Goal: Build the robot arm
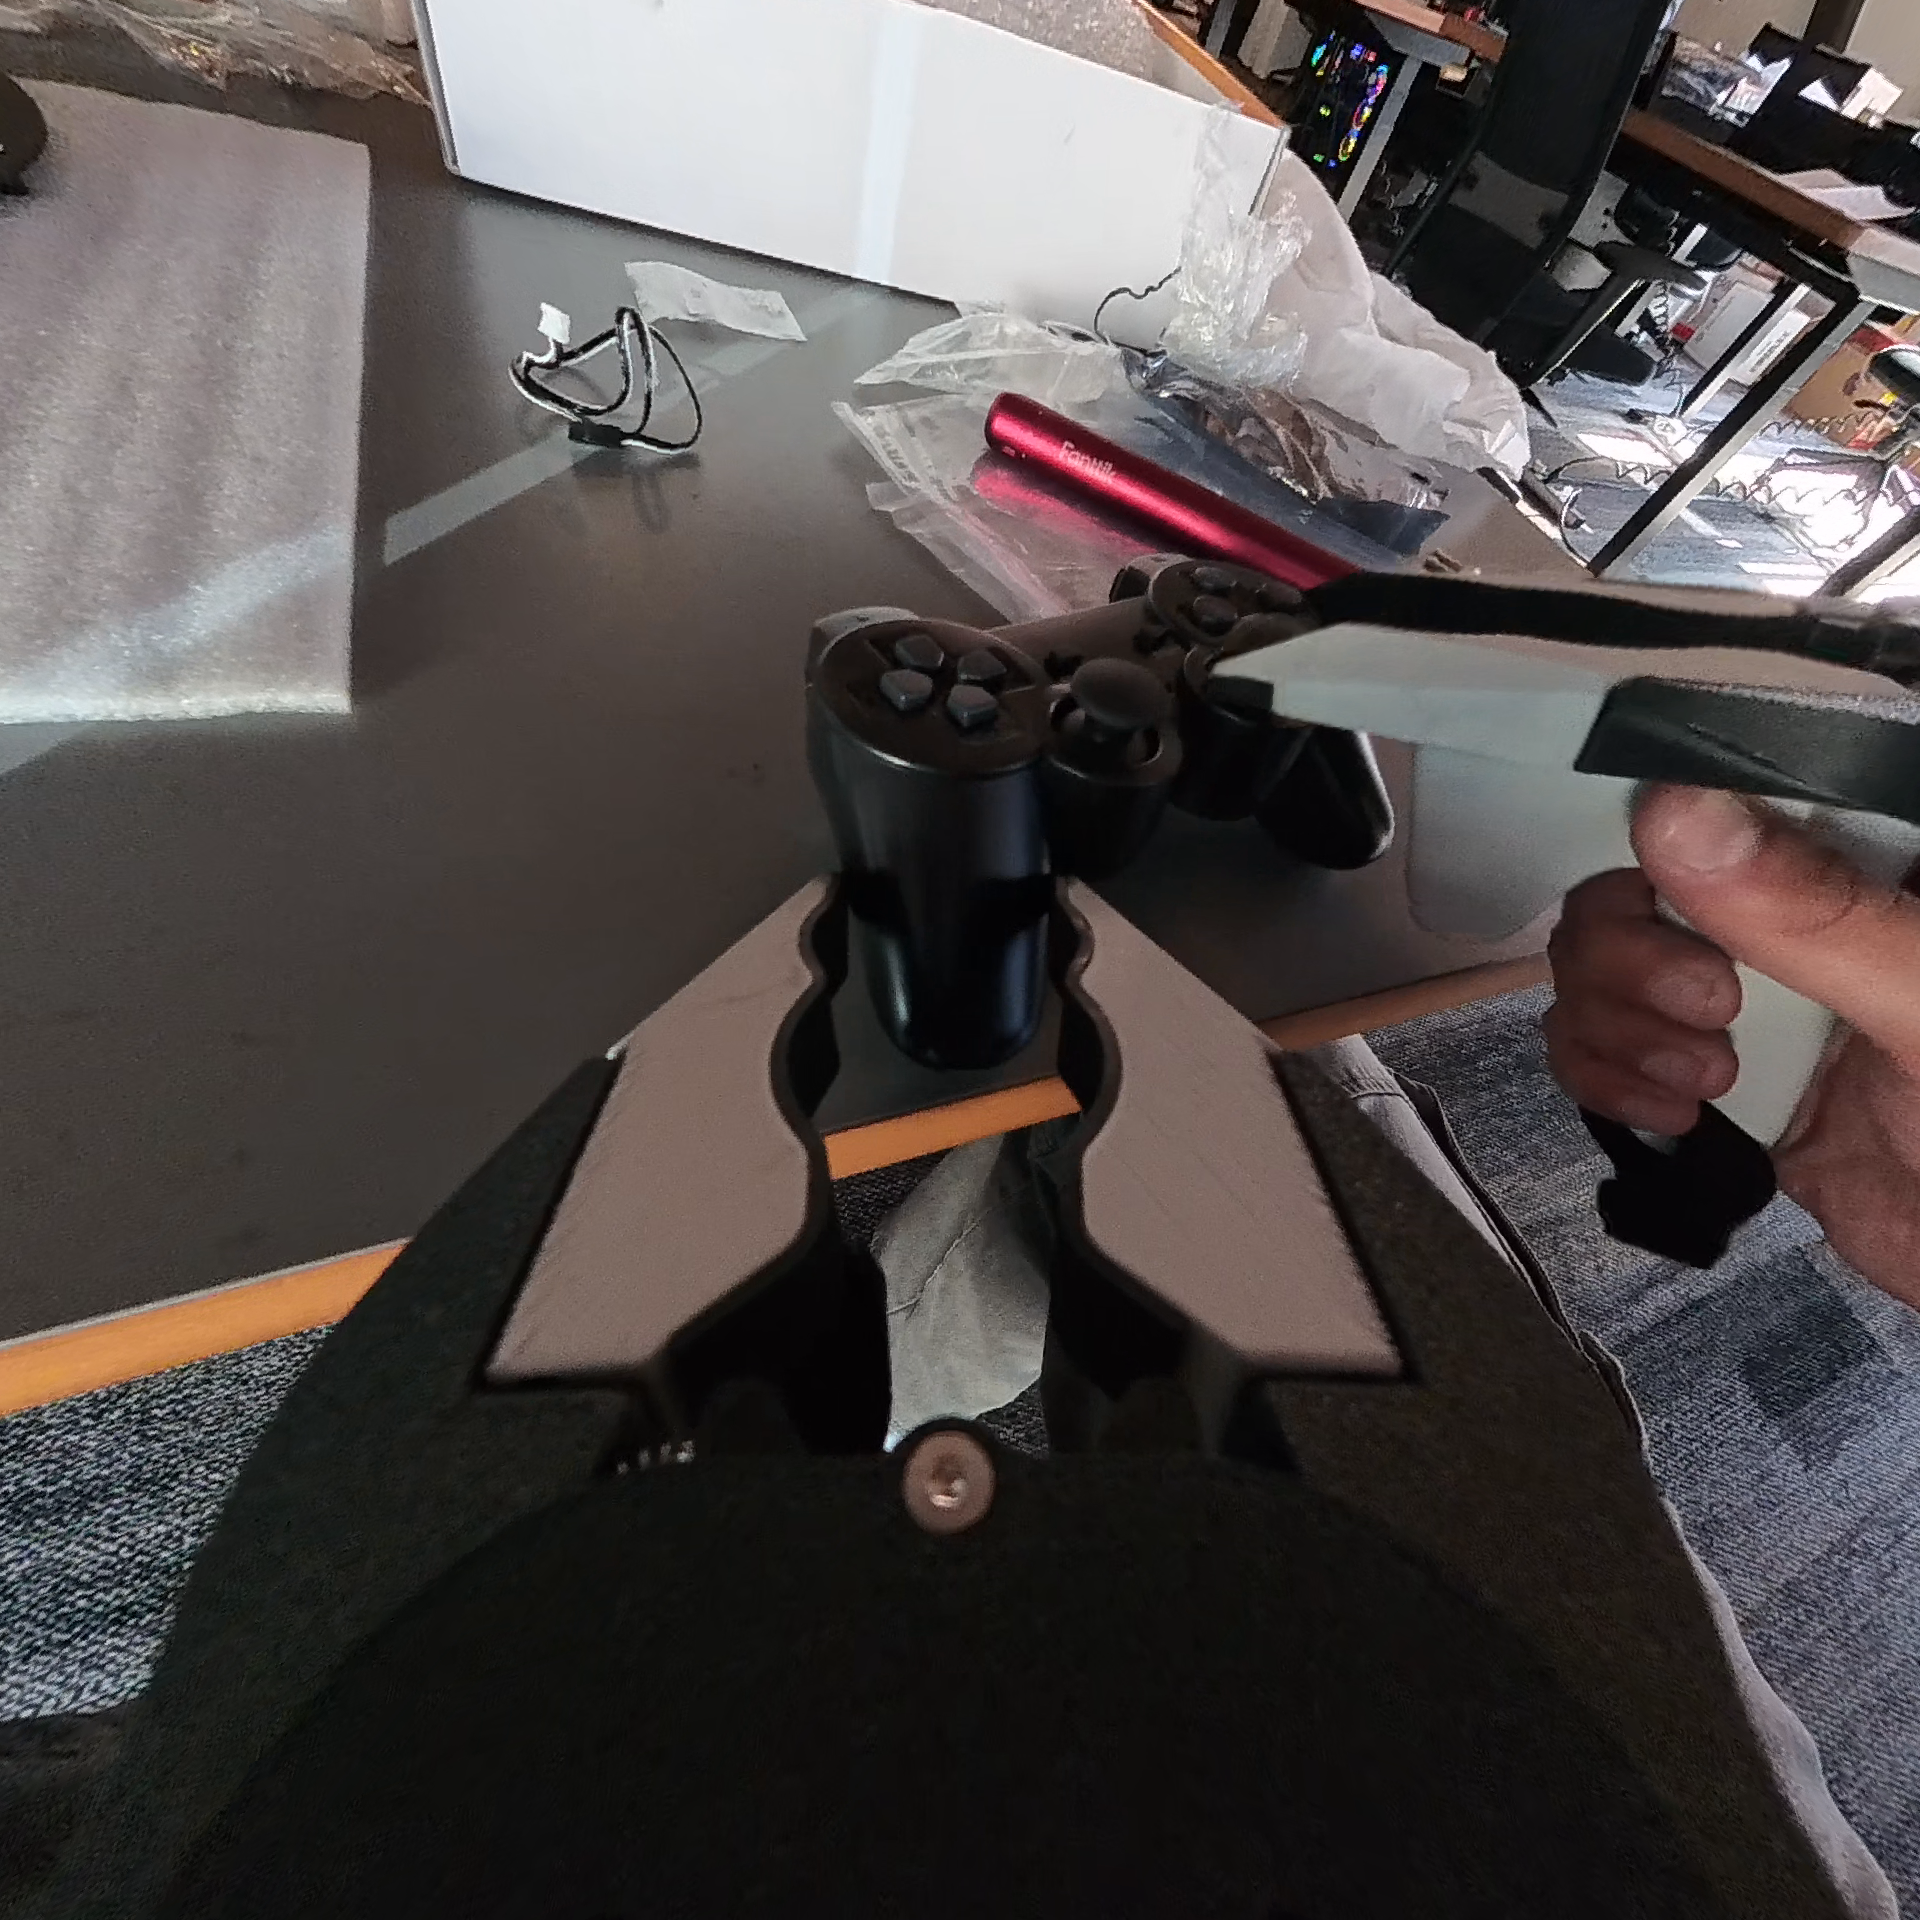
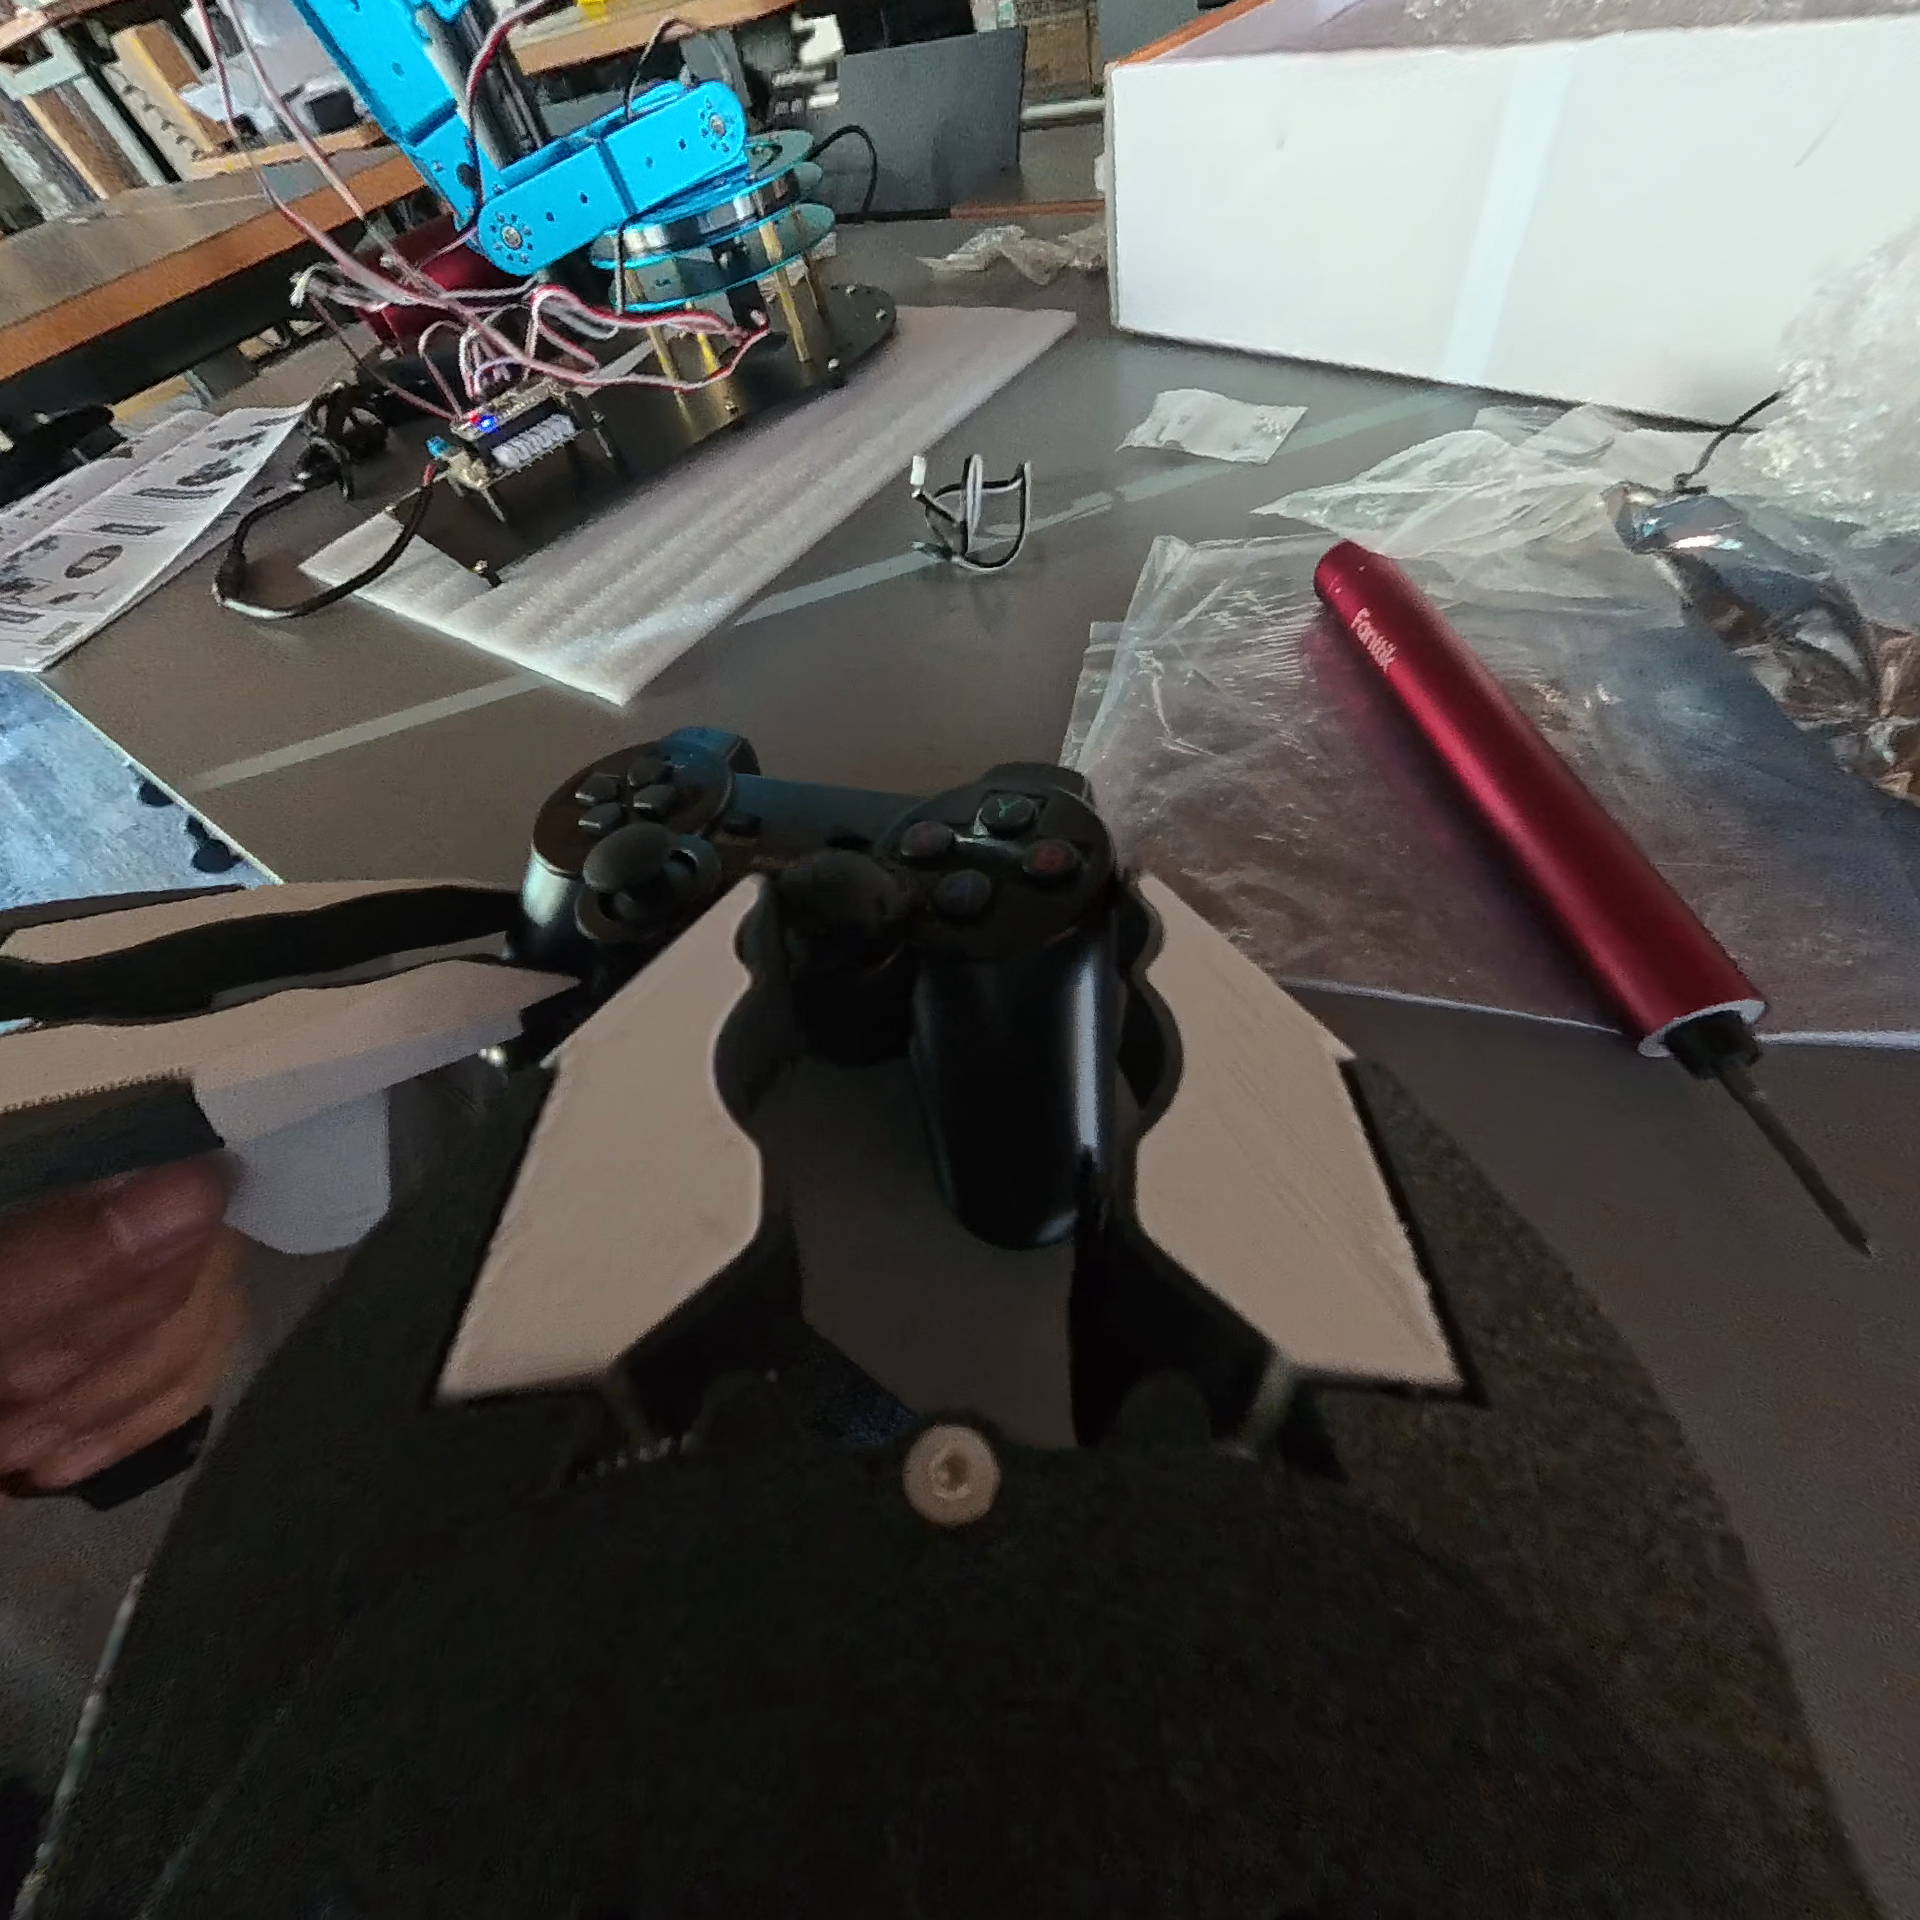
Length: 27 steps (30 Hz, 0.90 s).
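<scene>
1. Left wrist view: the left gripper (image 1: 940, 914) has its fingers pinching the left handle of the black game controller (image 1: 1039, 717); the tips press each side of the horn, which steadies that end near the table (image 1: 312, 935) edge.
2. Right wrist view: the right gripper (image 2: 940, 935) straddles the controller's right handle, fingers close around it just below the face buttons; firm contact cannot be told; with one gripper per handle, the controller seems braced level from both ends.
3. Just beside, to the right, a red screwdriver (image 2: 1527, 800) lies on a clear plastic bag (image 2: 1195, 748), its bit toward the table edge.
4. Farther off stand a blue robot arm kit (image 2: 623, 177) on a foam sheet (image 2: 727, 520), a small looped cable (image 2: 971, 514) and a white box (image 2: 1455, 208).
</scene>
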Each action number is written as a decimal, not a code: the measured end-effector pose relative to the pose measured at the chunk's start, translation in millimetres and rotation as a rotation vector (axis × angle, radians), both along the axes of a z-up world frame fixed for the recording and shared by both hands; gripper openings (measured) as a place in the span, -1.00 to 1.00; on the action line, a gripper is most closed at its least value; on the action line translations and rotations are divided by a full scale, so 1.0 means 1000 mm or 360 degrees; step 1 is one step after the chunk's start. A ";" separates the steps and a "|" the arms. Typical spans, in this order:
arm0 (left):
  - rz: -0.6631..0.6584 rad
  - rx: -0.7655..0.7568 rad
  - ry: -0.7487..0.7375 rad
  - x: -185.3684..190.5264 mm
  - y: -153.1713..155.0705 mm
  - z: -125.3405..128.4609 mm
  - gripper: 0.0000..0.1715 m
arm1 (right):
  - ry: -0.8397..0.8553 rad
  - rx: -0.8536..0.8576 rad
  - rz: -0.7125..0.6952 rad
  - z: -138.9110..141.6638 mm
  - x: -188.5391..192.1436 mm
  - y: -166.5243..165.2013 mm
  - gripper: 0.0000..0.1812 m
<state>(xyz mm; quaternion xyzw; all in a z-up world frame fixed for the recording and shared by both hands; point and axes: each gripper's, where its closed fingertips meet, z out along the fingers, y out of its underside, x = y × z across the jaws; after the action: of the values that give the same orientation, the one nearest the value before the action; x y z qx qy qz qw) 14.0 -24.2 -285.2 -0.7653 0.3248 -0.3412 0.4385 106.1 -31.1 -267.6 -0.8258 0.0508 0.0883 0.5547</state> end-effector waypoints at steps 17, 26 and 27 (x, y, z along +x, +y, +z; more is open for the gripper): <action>-0.0029 -0.0014 0.0004 -0.001 0.002 0.000 -0.56 | -0.0470 0.0085 0.0497 0.013 -0.016 -0.017 -0.26; -0.0086 -0.0025 0.0028 -0.003 0.006 0.000 -0.56 | -0.1350 -0.0087 0.0857 -0.003 -0.011 -0.020 -0.42; -0.0086 -0.0021 0.0028 -0.003 0.005 0.000 -0.56 | -0.1378 -0.0078 0.0851 -0.003 -0.010 -0.019 -0.45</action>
<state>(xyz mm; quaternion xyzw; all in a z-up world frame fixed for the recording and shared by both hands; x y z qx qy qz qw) 11.4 -18.9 -285.4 -0.7622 0.3470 -0.3481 0.4213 95.6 -49.6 -270.6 -0.7837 -0.3947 -0.1243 0.4633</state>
